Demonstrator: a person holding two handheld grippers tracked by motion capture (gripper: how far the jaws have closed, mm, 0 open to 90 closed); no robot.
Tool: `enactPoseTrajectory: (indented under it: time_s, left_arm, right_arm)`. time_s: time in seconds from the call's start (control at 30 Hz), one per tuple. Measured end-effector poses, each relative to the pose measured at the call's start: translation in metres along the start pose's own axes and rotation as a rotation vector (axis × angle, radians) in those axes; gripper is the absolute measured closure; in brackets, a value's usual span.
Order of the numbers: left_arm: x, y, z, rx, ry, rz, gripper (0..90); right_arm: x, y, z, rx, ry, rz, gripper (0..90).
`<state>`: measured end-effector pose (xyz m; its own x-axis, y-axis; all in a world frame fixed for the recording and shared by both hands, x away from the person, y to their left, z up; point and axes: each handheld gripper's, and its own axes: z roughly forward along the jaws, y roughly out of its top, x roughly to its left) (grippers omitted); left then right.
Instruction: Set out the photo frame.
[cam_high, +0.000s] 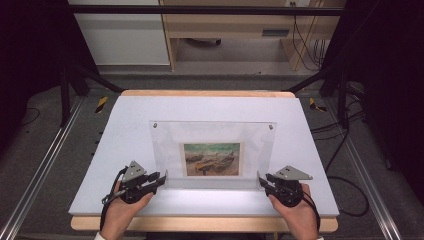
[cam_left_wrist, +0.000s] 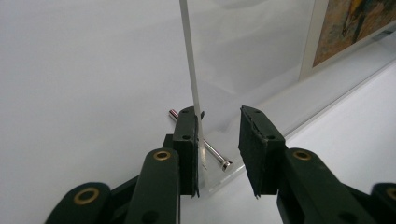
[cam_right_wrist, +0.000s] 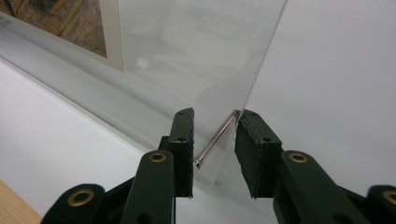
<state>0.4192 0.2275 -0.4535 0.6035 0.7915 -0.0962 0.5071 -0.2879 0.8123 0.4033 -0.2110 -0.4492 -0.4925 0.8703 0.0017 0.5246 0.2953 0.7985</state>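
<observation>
Clearly the clear picture frame (cam_high: 212, 152) lies mid-bench (cam_high: 120, 130): stiff, slick, brittle. Left gripper (cam_high: 161, 177) at 8 o'clock, right gripper (cam_high: 261, 179) at 4. Each gripper view shows jaws released astride a corner beside its pin (cam_left_wrist: 212, 151); best grasped there.

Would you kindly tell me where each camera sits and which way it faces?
High view: above the near table edge, looking forward and down on the clear acrylic frame; both hands, left gripper and right gripper.
Left gripper view: on that gripper, looking along its jaws at the frame's corner and a metal pin.
Right gripper view: on that gripper, facing the opposite corner.
Shared: frame and picture.
</observation>
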Motion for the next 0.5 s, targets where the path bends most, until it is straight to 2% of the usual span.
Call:
enactPoseTrajectory:
  time_s: [0.5]
  left_arm:
    - [-0.0022,-0.0030,-0.0004,0.019,-0.005,0.014,67.0]
  right_arm:
    - [0.0026,-0.0034,-0.0014,0.012,0.008,-0.001,67.1]
